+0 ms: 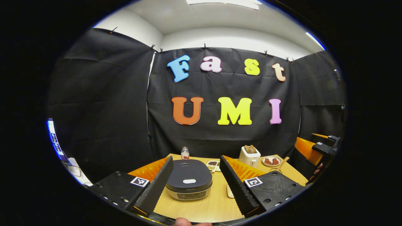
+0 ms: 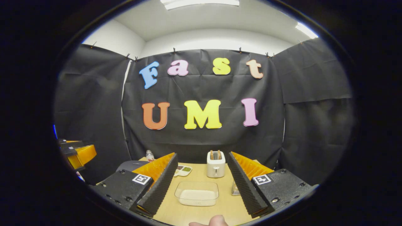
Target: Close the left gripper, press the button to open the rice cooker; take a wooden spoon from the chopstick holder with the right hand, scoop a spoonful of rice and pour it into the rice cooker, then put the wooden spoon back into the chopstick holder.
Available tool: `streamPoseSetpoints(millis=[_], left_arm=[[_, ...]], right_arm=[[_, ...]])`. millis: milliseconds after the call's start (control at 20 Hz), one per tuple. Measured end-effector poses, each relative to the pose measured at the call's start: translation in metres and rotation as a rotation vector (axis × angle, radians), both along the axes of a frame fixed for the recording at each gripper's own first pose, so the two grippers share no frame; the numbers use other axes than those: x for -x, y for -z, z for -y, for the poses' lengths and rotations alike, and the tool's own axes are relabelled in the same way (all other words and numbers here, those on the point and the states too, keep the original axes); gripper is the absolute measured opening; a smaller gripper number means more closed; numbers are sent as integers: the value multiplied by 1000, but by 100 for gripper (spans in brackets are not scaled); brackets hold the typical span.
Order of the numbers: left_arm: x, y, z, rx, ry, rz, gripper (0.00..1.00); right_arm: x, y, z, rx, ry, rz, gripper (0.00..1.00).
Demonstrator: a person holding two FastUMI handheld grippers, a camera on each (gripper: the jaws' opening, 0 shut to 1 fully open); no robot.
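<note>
L gripper (image 1: 196, 175) released, jaws wide, rice cooker (image 1: 189, 183) lid down between them. R gripper (image 2: 202, 177) also released; clear rice container (image 2: 197, 193) right of cooker, toaster (image 2: 216, 164) behind it.

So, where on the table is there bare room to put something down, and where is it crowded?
Bare wood lies in front of the closed rice cooker, toward the camera, and around the clear rice container. It is crowded at the back: bottle, small dish, toaster, plate and wooden spoon stand close together. Both tools are open.
</note>
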State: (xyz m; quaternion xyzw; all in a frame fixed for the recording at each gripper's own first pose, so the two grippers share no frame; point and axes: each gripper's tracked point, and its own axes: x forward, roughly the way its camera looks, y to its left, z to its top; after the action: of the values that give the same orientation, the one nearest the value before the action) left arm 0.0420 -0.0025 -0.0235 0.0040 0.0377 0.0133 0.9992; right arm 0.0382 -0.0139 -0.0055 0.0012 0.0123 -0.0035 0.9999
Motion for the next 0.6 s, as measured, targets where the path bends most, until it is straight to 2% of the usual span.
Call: streamPoseSetpoints(millis=[500,550,600], left_arm=[[-49,69,6,23,4,-258,94],[-56,75,3,28,2,-281,76],[-62,82,3,30,-1,-306,64]], right_arm=[[-55,14,31,-14,28,-23,100],[-62,18,36,-17,35,-27,100],[-68,20,43,-18,44,-34,100]])
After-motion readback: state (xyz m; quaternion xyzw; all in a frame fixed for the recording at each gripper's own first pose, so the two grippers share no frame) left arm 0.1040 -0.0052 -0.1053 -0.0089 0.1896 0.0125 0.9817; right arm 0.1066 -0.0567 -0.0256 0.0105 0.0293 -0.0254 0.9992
